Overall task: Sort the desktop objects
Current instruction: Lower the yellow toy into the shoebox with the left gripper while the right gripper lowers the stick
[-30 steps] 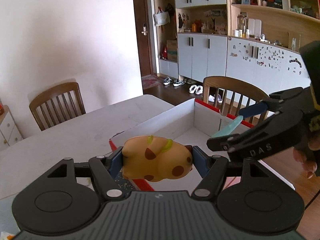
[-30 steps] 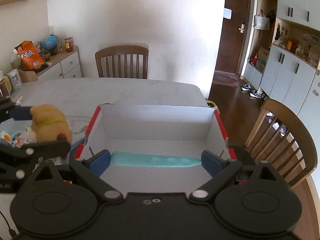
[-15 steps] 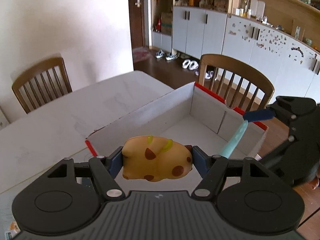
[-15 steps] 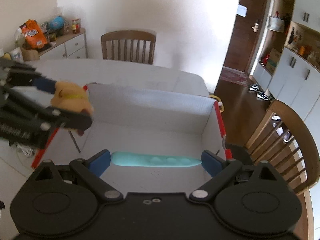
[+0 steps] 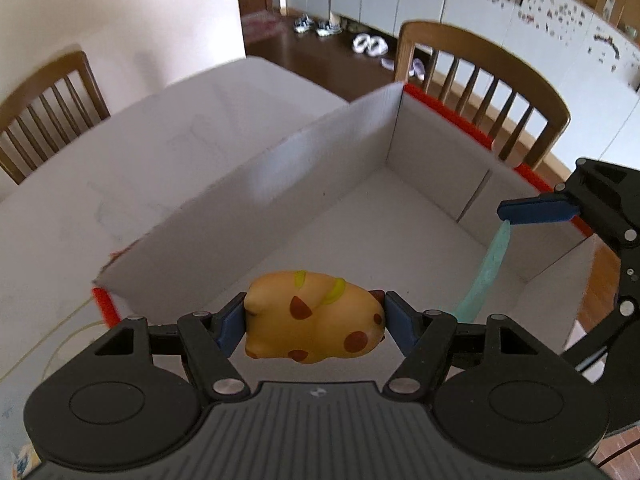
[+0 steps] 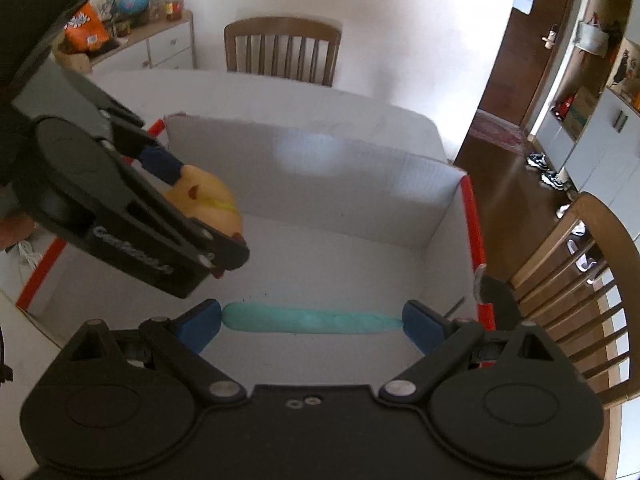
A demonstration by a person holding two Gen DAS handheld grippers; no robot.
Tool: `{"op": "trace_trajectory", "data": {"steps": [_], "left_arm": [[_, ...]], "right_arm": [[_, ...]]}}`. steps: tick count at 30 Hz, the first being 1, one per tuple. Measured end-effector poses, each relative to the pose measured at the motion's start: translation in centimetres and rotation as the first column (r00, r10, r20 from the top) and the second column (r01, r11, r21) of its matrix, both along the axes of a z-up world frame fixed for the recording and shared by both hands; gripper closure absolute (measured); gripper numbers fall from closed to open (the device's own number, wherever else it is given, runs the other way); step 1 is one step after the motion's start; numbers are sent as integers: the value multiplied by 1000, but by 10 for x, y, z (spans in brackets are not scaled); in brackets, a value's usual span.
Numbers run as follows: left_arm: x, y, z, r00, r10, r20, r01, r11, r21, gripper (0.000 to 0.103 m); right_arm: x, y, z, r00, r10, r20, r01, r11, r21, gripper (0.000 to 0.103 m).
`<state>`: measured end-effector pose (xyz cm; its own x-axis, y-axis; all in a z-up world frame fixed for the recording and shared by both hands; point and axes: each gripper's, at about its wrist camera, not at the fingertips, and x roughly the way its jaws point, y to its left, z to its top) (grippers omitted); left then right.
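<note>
While both grippers hang over the box, the left gripper clamps the spotted toy at lower centre; the right gripper pinches the teal strip endwise, its long axis spanning the jaws.

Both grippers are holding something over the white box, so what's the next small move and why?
Probably lower a little and open. The left gripper grips the yellow spotted toy, the right gripper grips the teal strip, and both hang above the bare floor of the box.
</note>
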<state>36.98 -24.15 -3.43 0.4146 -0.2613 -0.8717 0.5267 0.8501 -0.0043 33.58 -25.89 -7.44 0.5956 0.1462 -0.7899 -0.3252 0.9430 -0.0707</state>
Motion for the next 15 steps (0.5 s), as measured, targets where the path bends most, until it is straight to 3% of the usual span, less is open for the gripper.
{"op": "trace_trajectory", "data": {"steps": [15], "left_arm": [[36, -15, -40, 994, 6, -113, 2, 997, 74, 32]], "right_arm": [[17, 8, -25, 989, 90, -116, -97, 993, -60, 6]]}}
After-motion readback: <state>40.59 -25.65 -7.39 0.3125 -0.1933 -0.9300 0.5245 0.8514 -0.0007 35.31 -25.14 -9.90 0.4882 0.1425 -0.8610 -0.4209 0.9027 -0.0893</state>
